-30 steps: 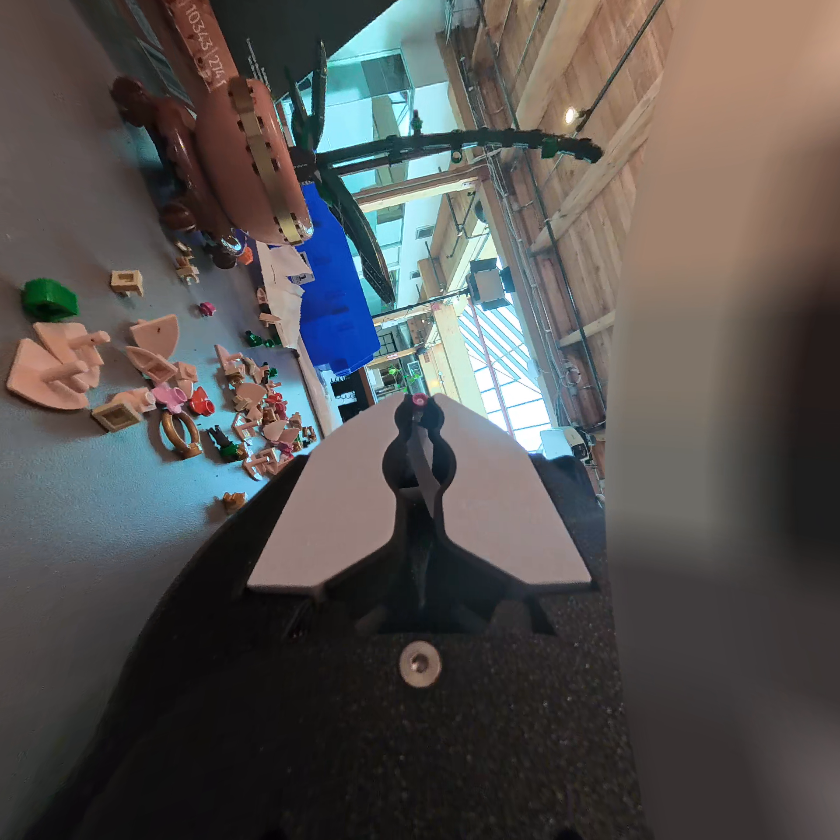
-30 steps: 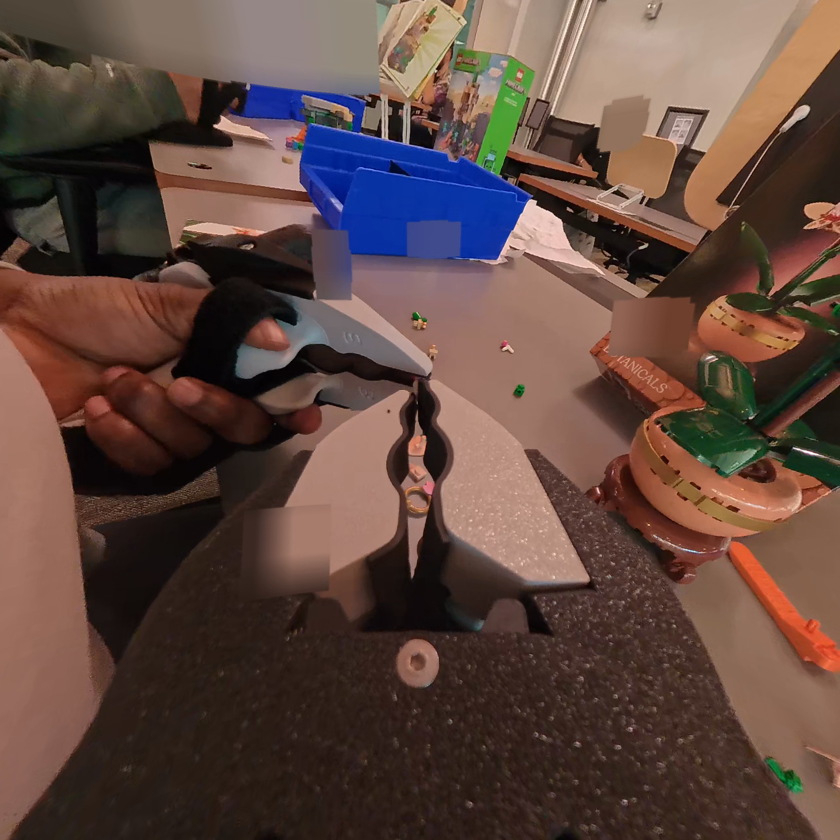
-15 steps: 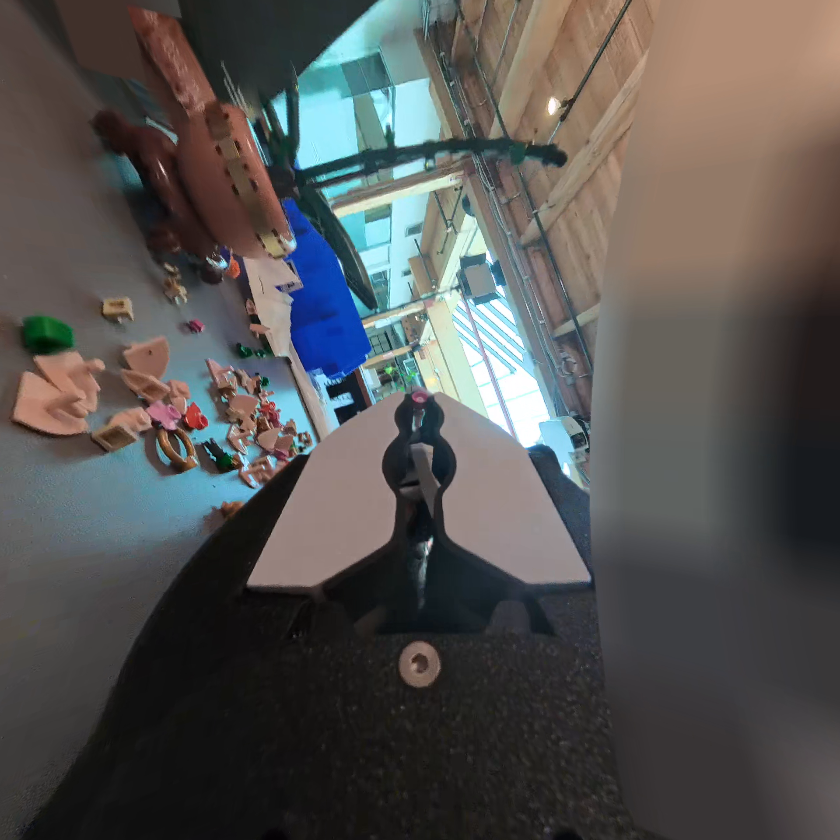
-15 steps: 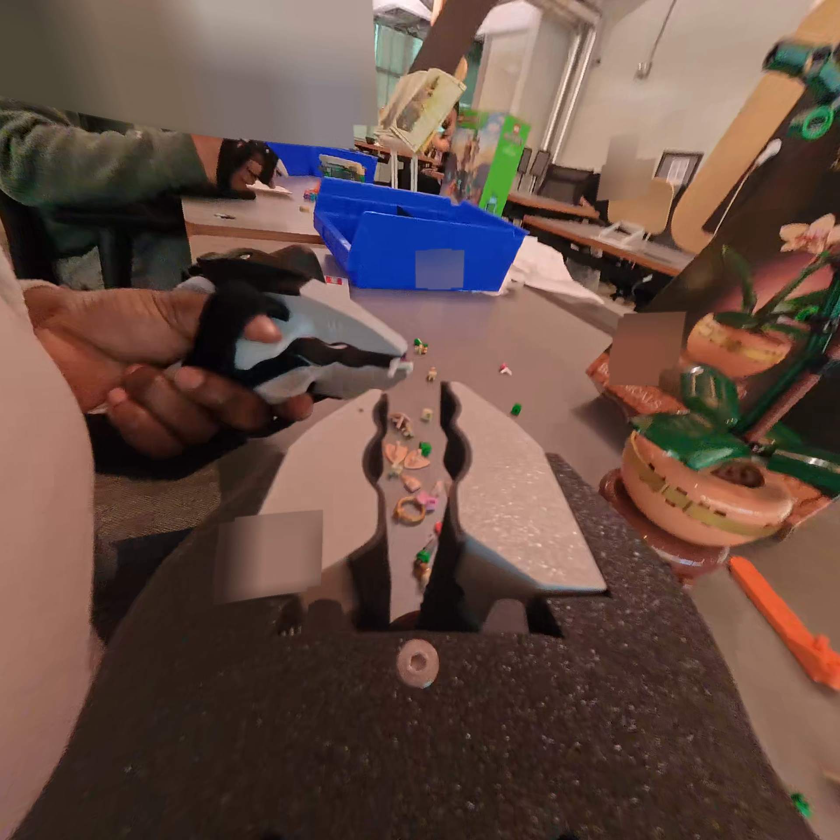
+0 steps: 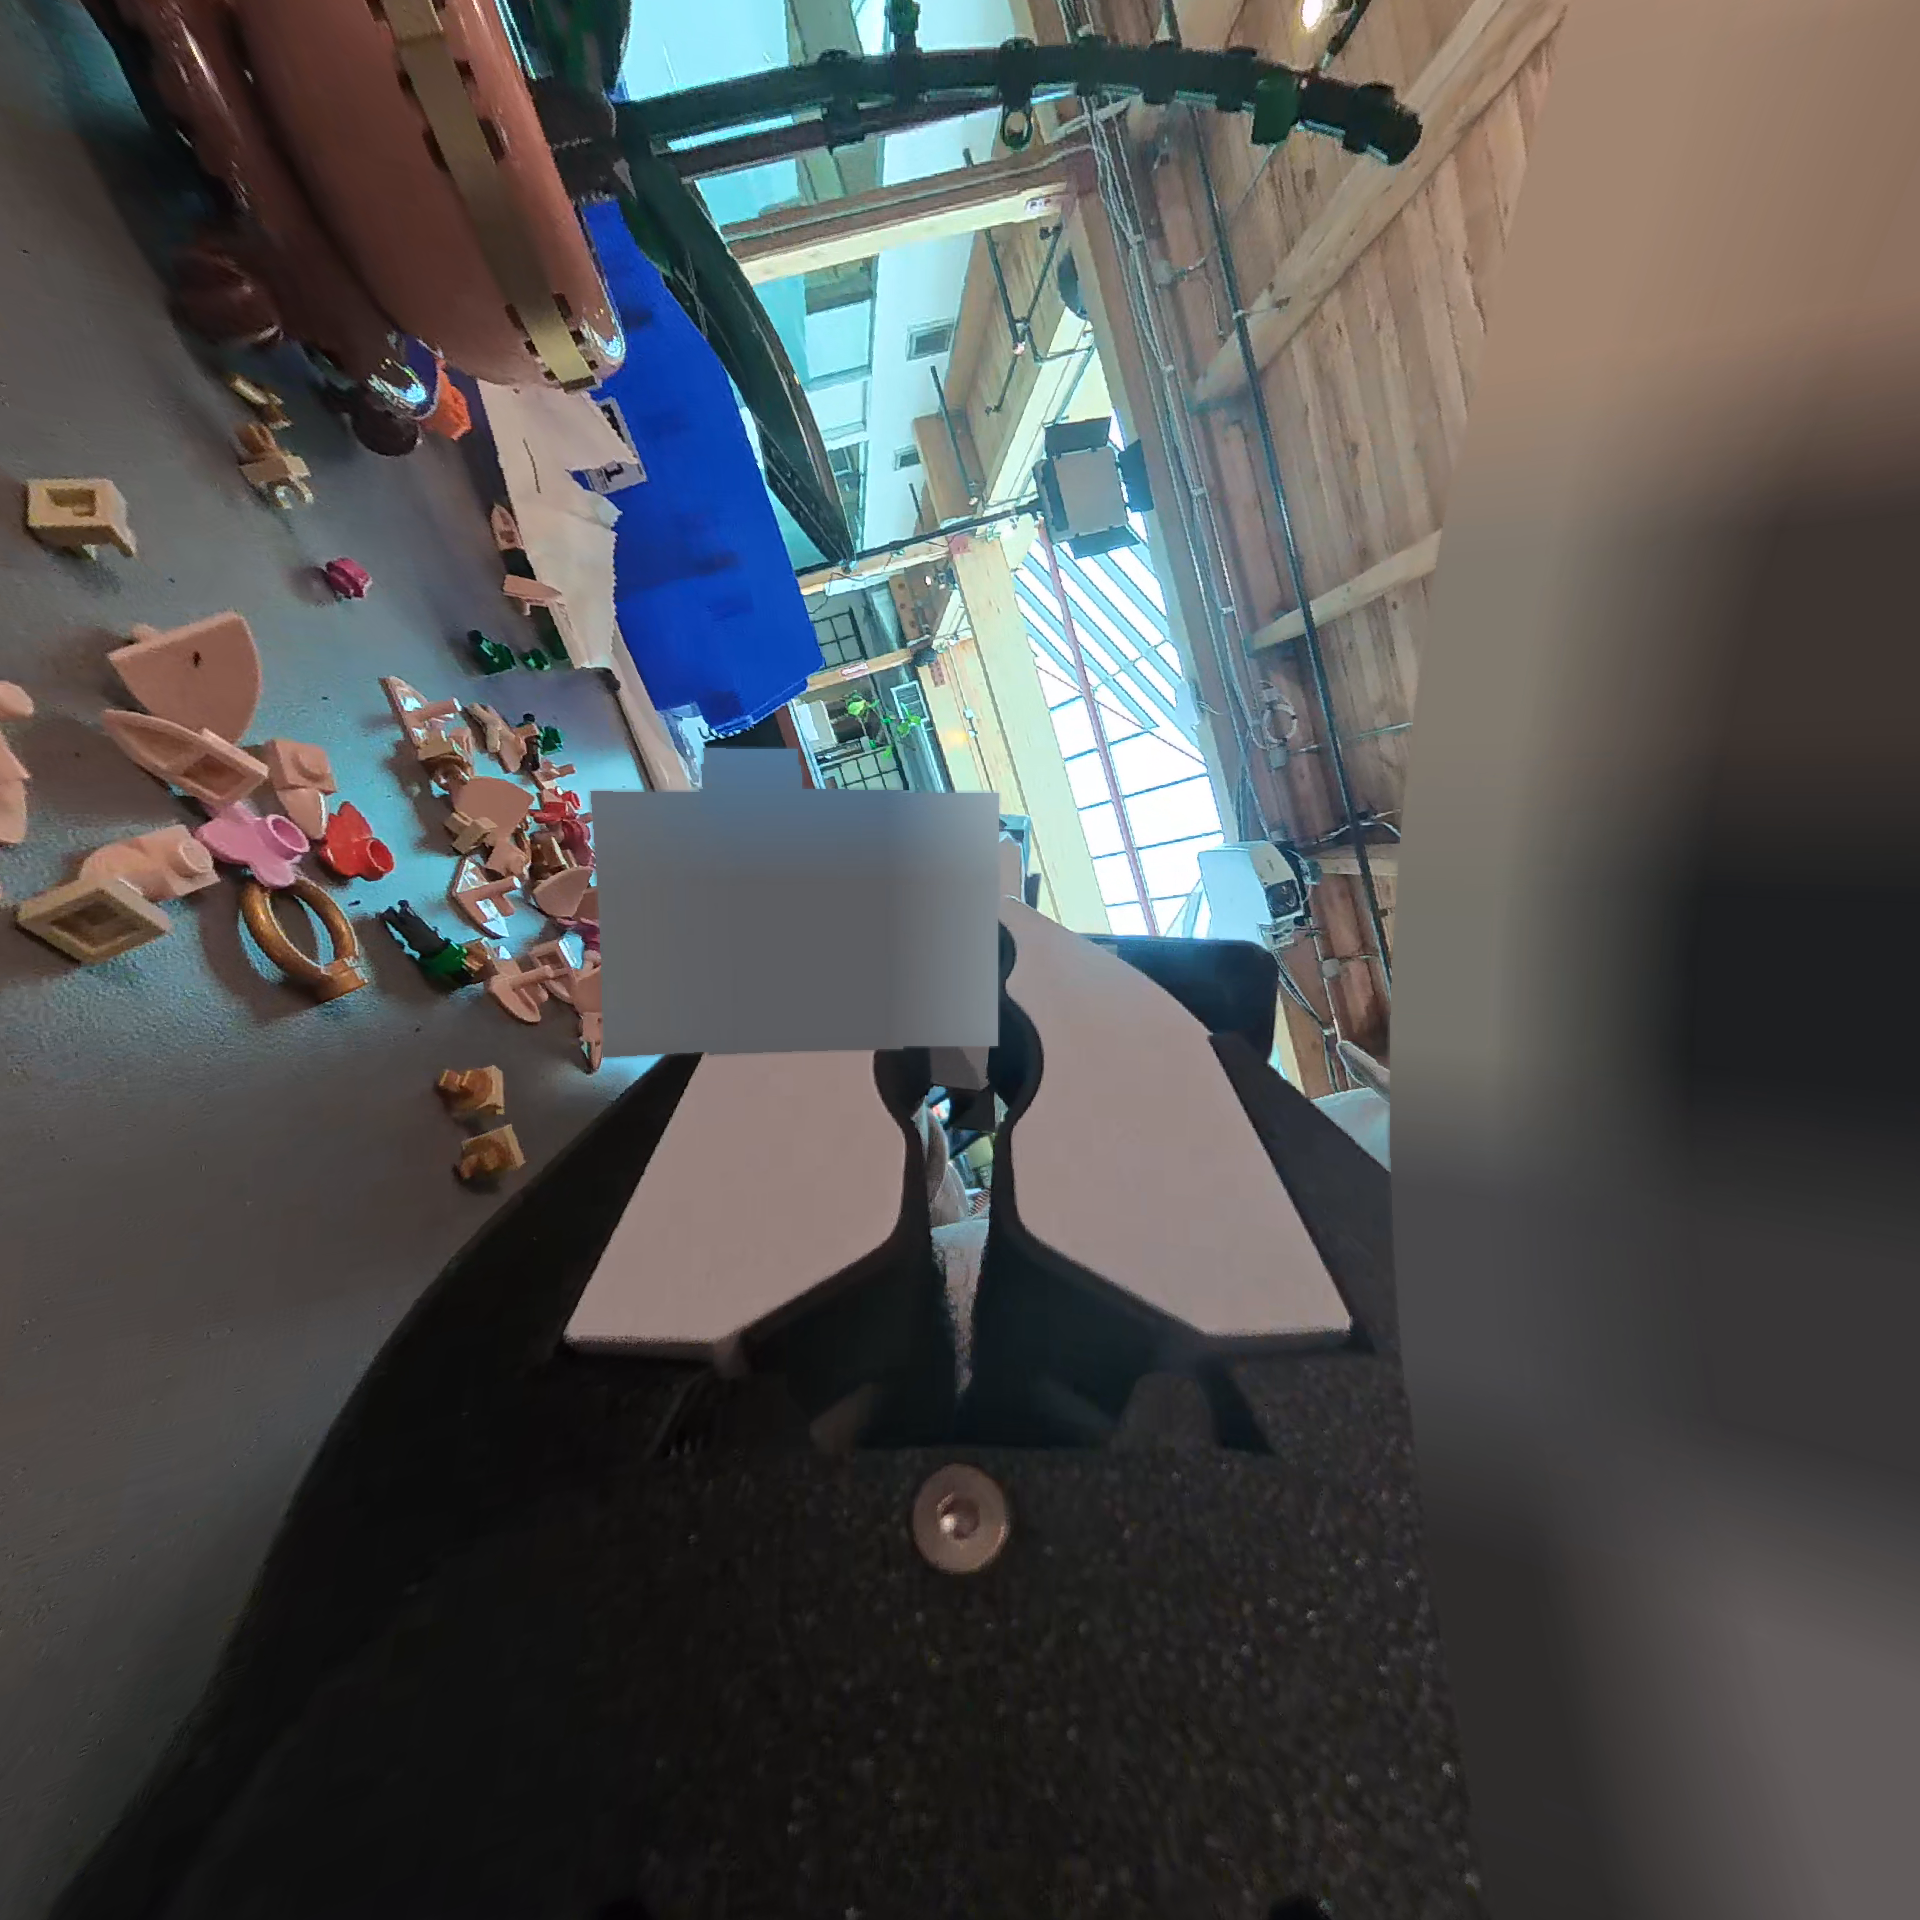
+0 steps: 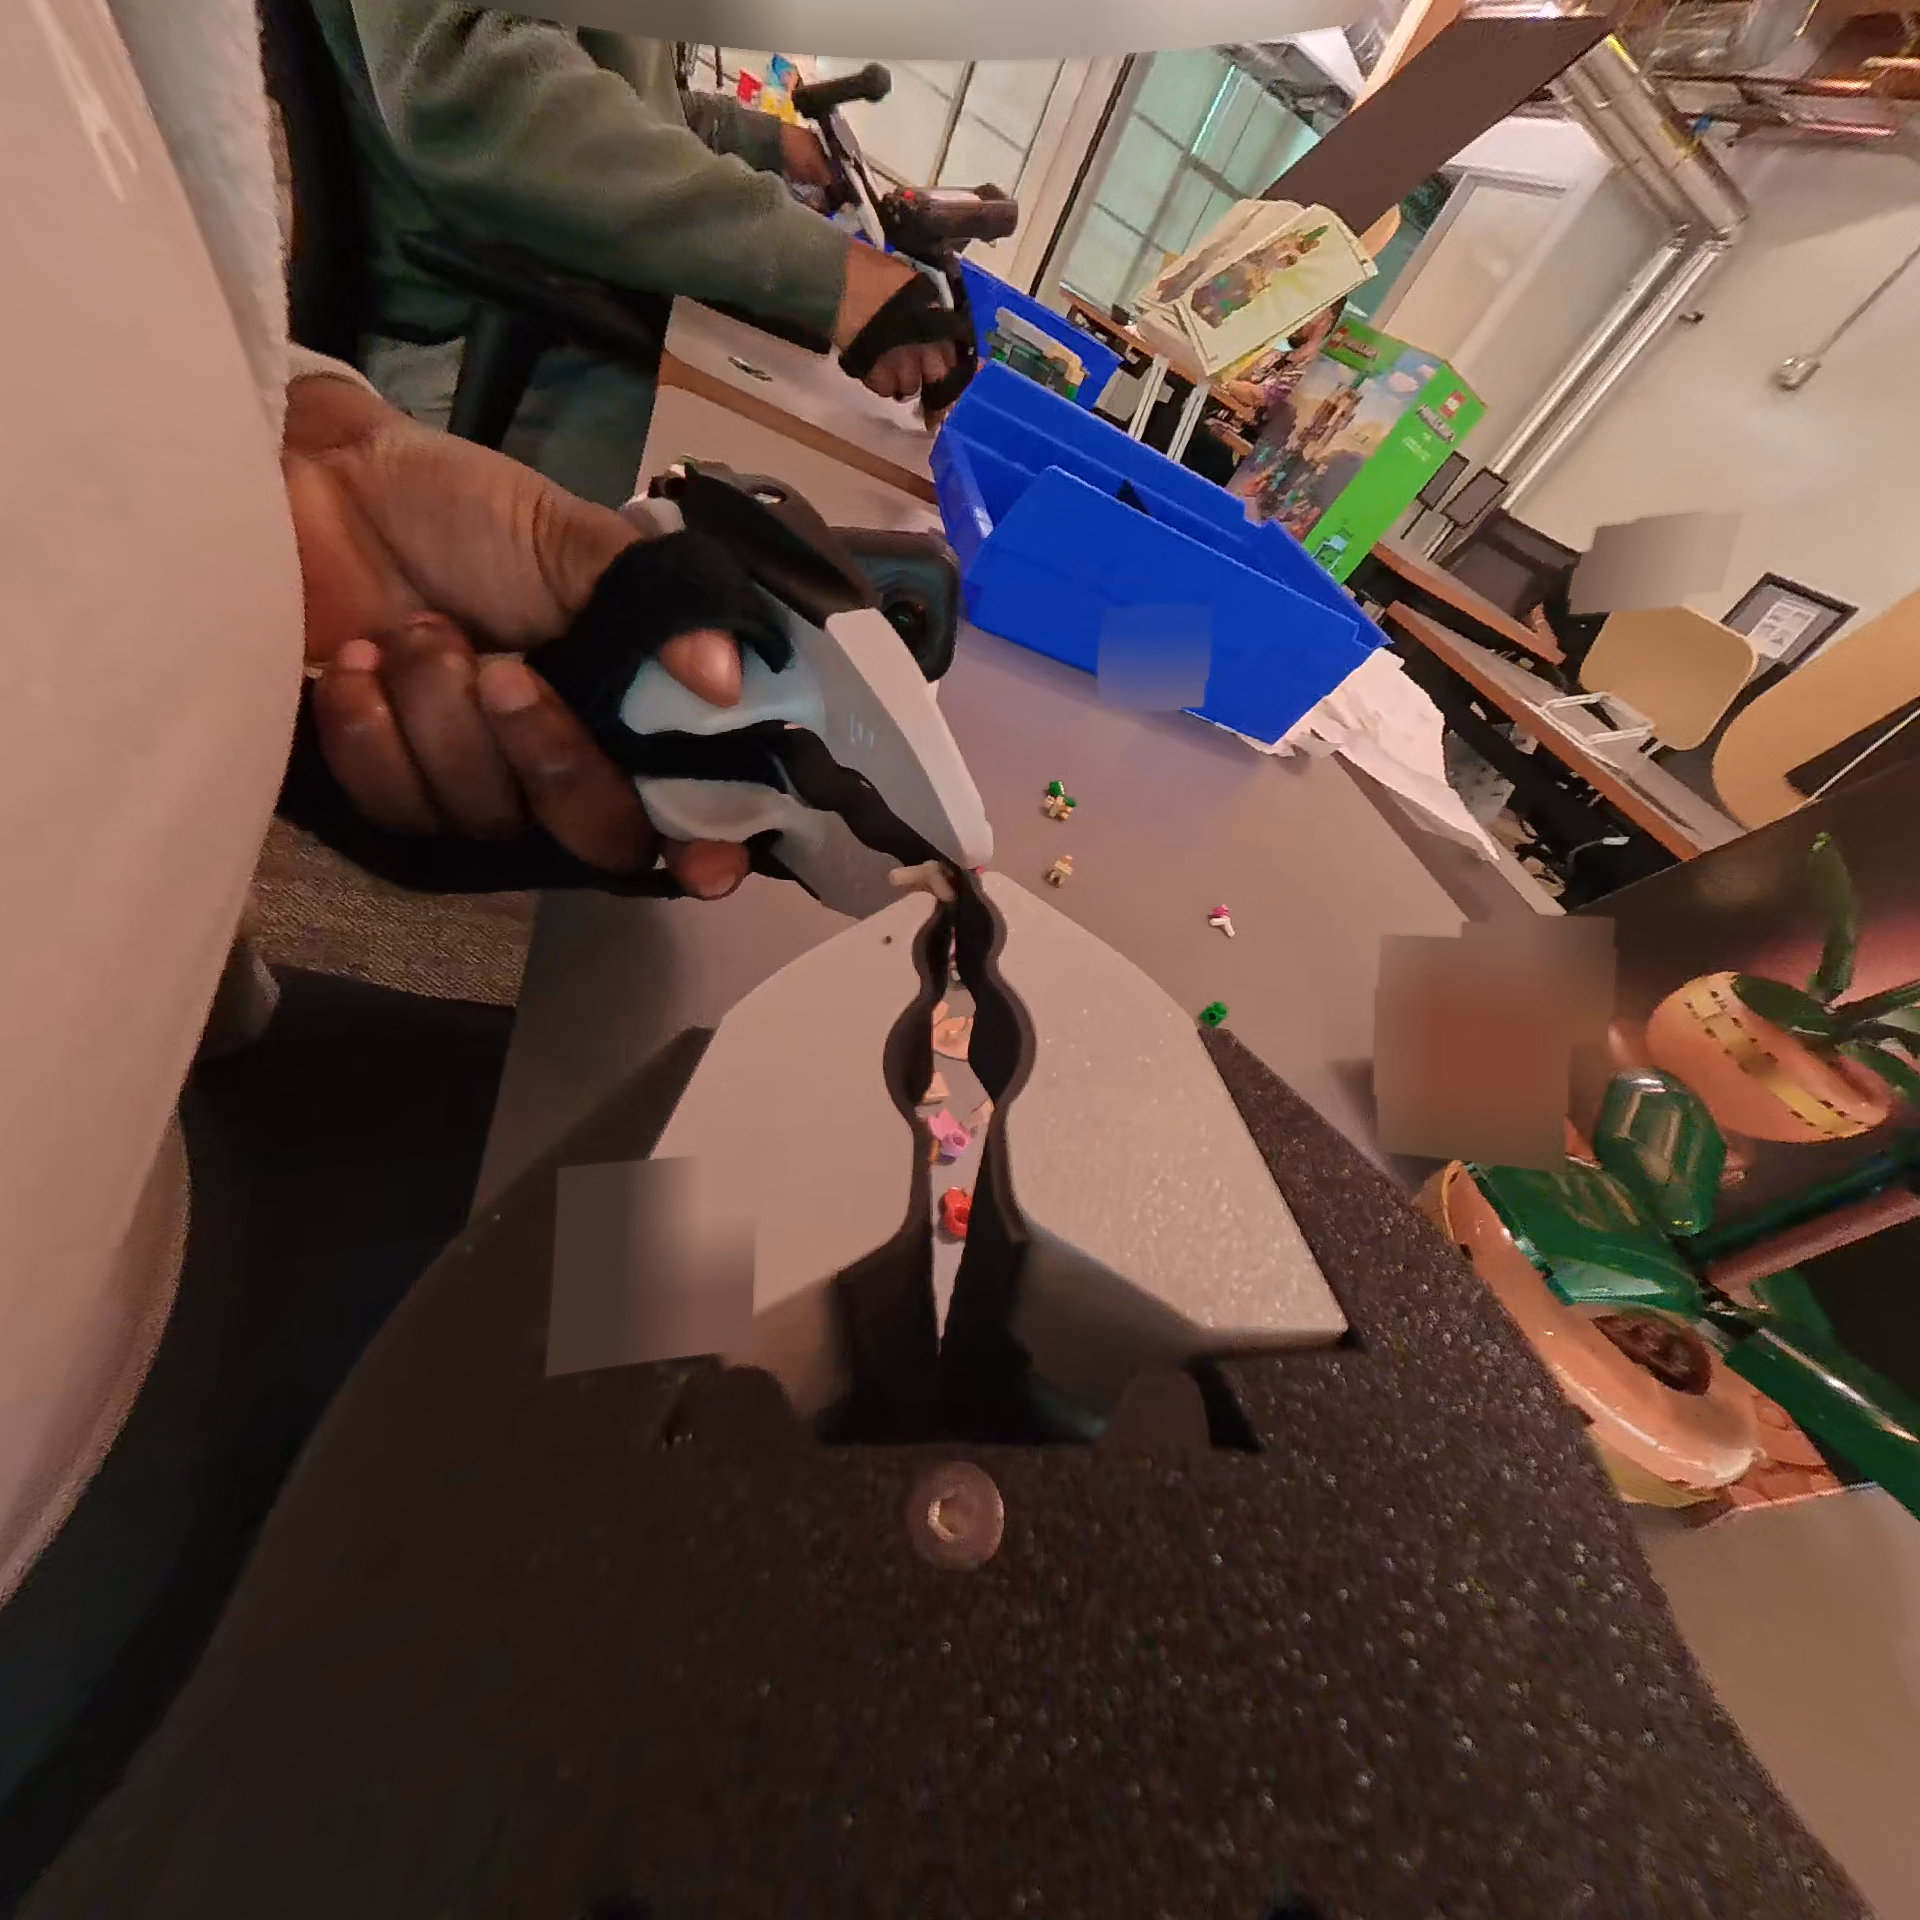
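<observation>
My left gripper (image 6: 951,868) is held in a hand at the left of the right wrist view. It is shut on a small pale brick piece (image 6: 923,878) that sticks out at its tips. In the left wrist view its grey fingers (image 5: 1122,1122) show, but a blur patch hides the tips. My right gripper (image 6: 958,909) is shut, with its tips right up against that piece and the left gripper's tips. I cannot tell whether it grips the piece. Both hover above the grey table (image 6: 1143,831).
Loose small pieces lie below, among them a gold ring (image 5: 301,930) and a pink flower piece (image 5: 255,840). A brick-built plant pot (image 6: 1621,1340) stands at the right before a dark box (image 6: 1818,987). Behind are a blue bin (image 6: 1143,582), white paper (image 6: 1382,727) and another person (image 6: 623,208). Left and right tips are no more than a few centimetres apart.
The right gripper, open half a second ago, has closed again at the left gripper's tips. The left gripper has swung nearer the pot and still holds its piece.
</observation>
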